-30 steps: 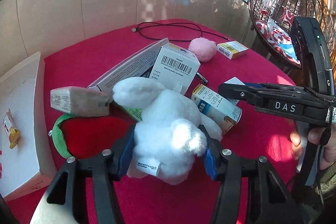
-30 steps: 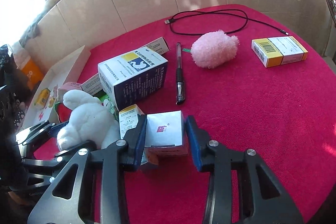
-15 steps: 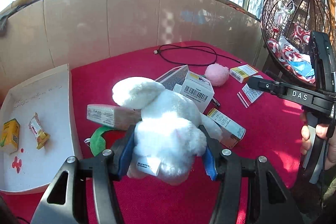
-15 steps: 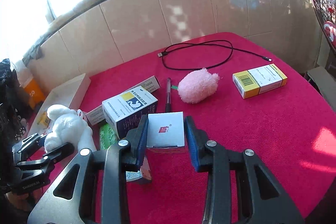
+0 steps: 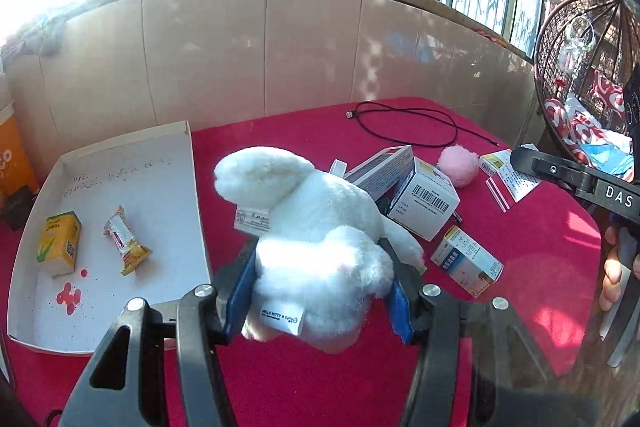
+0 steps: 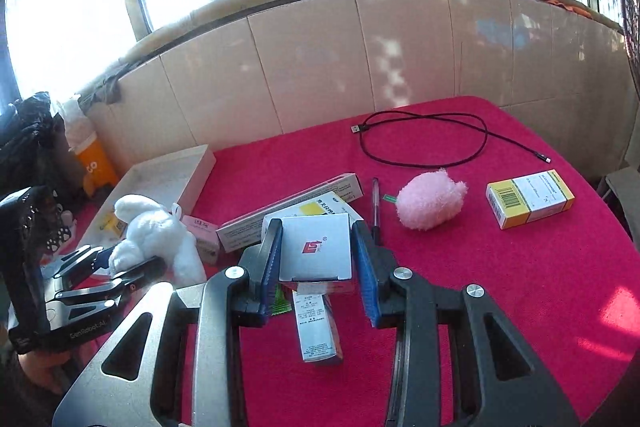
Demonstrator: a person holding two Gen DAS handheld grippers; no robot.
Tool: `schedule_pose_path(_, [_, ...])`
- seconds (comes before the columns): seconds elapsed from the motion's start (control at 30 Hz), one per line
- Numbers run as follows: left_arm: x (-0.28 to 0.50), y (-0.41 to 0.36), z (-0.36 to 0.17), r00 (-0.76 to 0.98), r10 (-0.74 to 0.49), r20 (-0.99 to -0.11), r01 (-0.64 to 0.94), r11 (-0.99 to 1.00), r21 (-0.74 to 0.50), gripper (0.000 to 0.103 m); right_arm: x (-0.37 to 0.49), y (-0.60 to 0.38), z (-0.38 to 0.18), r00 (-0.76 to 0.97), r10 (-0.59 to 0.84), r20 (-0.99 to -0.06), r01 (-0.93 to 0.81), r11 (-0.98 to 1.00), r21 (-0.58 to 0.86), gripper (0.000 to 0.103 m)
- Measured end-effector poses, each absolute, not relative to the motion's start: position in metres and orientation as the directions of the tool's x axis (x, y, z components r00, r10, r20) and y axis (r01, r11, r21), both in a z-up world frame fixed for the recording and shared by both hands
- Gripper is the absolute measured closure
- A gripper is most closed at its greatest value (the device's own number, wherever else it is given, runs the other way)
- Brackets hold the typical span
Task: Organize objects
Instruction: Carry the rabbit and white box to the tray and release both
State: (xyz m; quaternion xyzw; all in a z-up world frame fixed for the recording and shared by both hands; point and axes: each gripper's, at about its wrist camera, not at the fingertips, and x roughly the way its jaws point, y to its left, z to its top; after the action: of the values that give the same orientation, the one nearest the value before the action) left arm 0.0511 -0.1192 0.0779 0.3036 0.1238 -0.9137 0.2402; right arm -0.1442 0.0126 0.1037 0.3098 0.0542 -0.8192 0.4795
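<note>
Left wrist view: your left claw [image 5: 320, 287] is clamped partway closed on the white plush [image 5: 320, 227], held above the red desk [image 5: 304, 379]. Left of that claw sits the white tray [image 5: 132, 187] with a carton [image 5: 59, 243] and a snack [image 5: 126, 241] in it. Your right claw [image 6: 318, 263] has its pads pressed on a small white box [image 6: 316, 247], lifted clear of the desk. Ahead of it and to the right lie a pen [image 6: 375, 211], a pink puff [image 6: 430, 201] and a cable [image 6: 424, 139].
</note>
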Motion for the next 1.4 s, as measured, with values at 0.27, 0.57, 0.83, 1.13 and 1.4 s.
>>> schedule_pose_path(0.27, [0.067,-0.130,0.085,-0.699,-0.408,-0.587,0.556,-0.826,-0.087,0.046,-0.128,-0.008,0.116,-0.299,-0.783,-0.545,0.869,-0.459,0.183,0.070])
schedule_pose_path(0.57, [0.087,-0.153,0.093,-0.684,-0.460,-0.566,0.620,-0.776,-0.118,0.046,-0.105,-0.035,0.126,-0.242,-0.813,-0.529,0.909,-0.381,0.168,0.070])
schedule_pose_path(0.83, [0.111,-0.179,0.101,-0.655,-0.521,-0.547,0.687,-0.712,-0.145,0.046,-0.085,-0.068,0.137,-0.181,-0.836,-0.518,0.940,-0.301,0.158,0.070])
schedule_pose_path(1.13, [0.165,-0.222,0.107,-0.565,-0.635,-0.526,0.800,-0.577,-0.163,0.046,-0.054,-0.116,0.149,-0.088,-0.857,-0.508,0.973,-0.183,0.140,0.070])
schedule_pose_path(1.4, [0.187,-0.235,0.097,-0.530,-0.658,-0.535,0.829,-0.534,-0.164,0.046,-0.022,-0.172,0.138,0.028,-0.831,-0.555,0.982,-0.082,0.172,0.070])
